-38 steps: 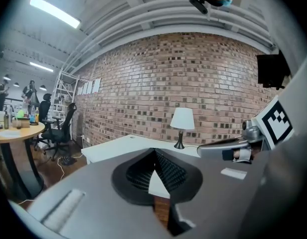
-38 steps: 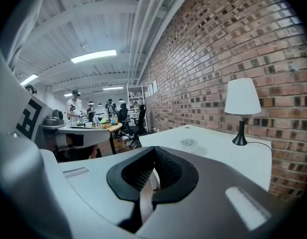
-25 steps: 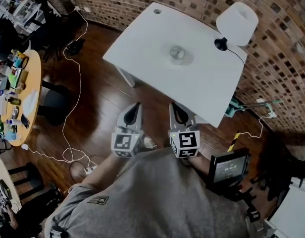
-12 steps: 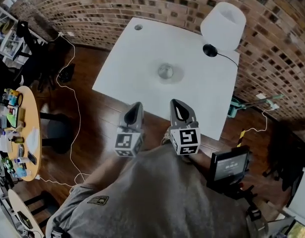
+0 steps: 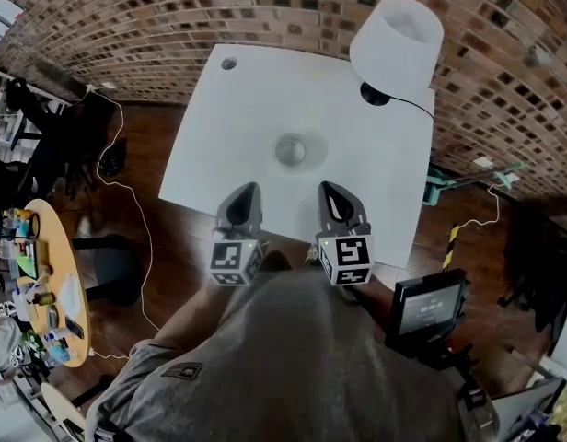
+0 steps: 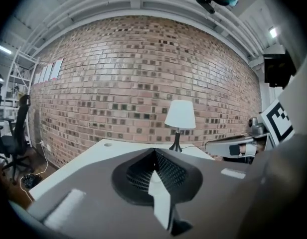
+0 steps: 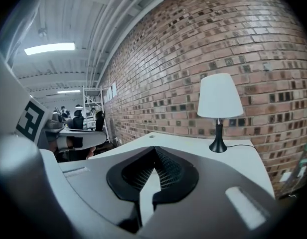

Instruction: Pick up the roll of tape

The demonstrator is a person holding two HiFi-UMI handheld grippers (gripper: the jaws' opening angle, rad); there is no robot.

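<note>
1. I count two claws, my left claw [image 5: 247,193] and my right claw [image 5: 329,191]. Both are closed tight with nothing between the jaws, and both hang over the near edge of the counter [image 5: 219,145].
2. One roll of tape [image 5: 291,149] lies mid-counter, ahead of both claws and well apart from them.
3. One white-shaded lamp [image 5: 395,40] stands at the far right corner.

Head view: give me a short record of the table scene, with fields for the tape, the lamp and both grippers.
table: white, next to a brick wall
tape roll: lying near the table's middle, untouched
lamp: white shade, dark base, at the table's far right corner
left gripper: shut, empty, at the table's near edge
right gripper: shut, empty, beside the left one, short of the tape roll
</note>
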